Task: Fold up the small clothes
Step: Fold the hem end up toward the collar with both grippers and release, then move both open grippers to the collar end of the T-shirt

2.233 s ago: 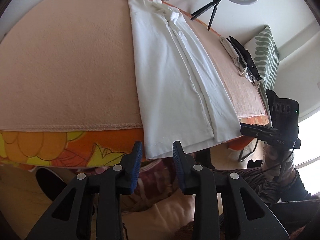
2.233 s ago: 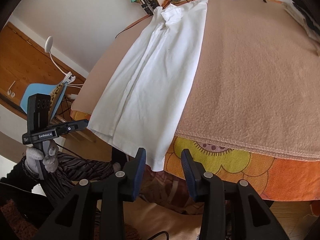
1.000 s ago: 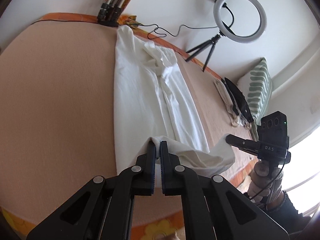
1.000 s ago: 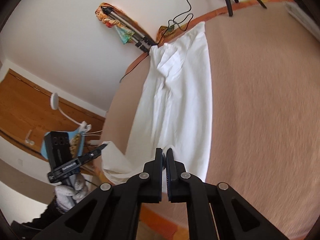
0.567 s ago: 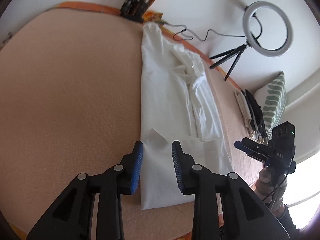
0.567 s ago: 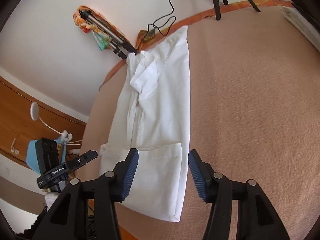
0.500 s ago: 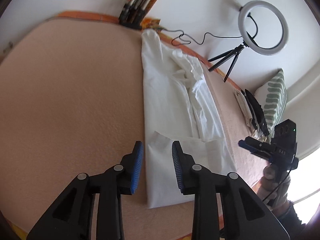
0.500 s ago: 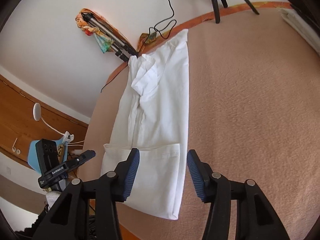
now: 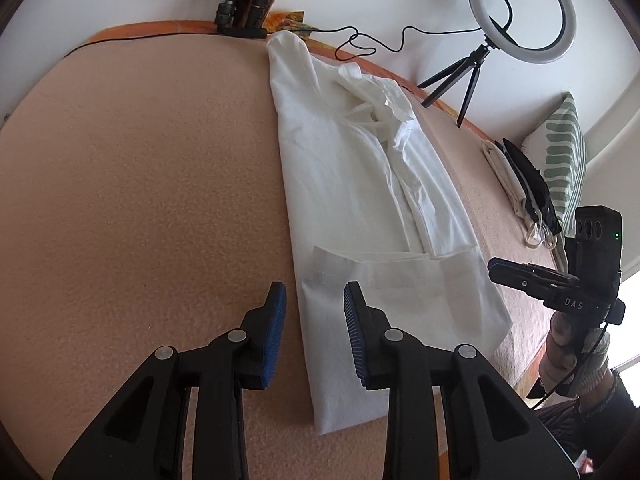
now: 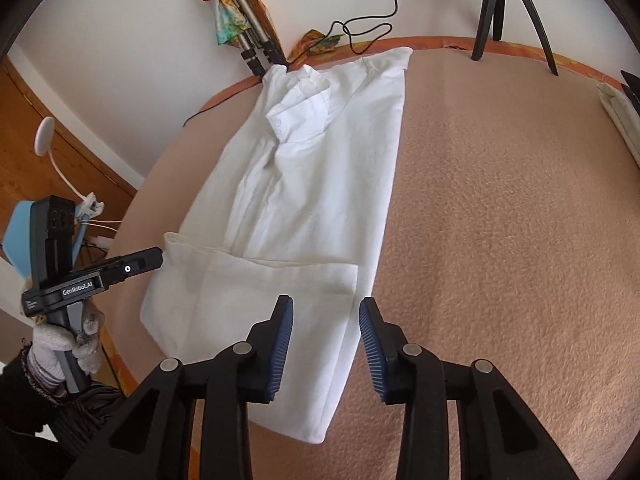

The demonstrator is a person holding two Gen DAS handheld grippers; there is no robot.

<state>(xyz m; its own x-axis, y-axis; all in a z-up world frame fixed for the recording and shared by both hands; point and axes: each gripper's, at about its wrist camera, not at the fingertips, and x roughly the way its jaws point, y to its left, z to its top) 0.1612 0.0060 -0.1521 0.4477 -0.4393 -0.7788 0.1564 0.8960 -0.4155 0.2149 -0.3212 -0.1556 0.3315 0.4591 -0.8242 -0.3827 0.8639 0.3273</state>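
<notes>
A white shirt (image 9: pixel 360 200) lies lengthwise on the peach blanket (image 9: pixel 140 200), folded narrow, collar at the far end. Its near hem is folded up over the body, with the fold's edge across the shirt (image 9: pixel 380 258). My left gripper (image 9: pixel 315 304) is open and empty, just above the shirt's near left corner. The shirt also shows in the right wrist view (image 10: pixel 312 200). My right gripper (image 10: pixel 326 322) is open and empty above the shirt's near right corner. Each gripper shows in the other's view: the right one (image 9: pixel 560 276) and the left one (image 10: pixel 96 276).
A ring light on a small tripod (image 9: pixel 520 12) stands at the far edge, its legs (image 10: pixel 508 8) in the right wrist view. A tripod (image 9: pixel 240 4) leans at the far end. Folded dark and pale clothes (image 9: pixel 524 184) and a striped cushion (image 9: pixel 564 152) lie to the right.
Both grippers gripped the near hem, carried it up over the shirt and let go. They have since backed off slightly, open, with the hem lying folded over.
</notes>
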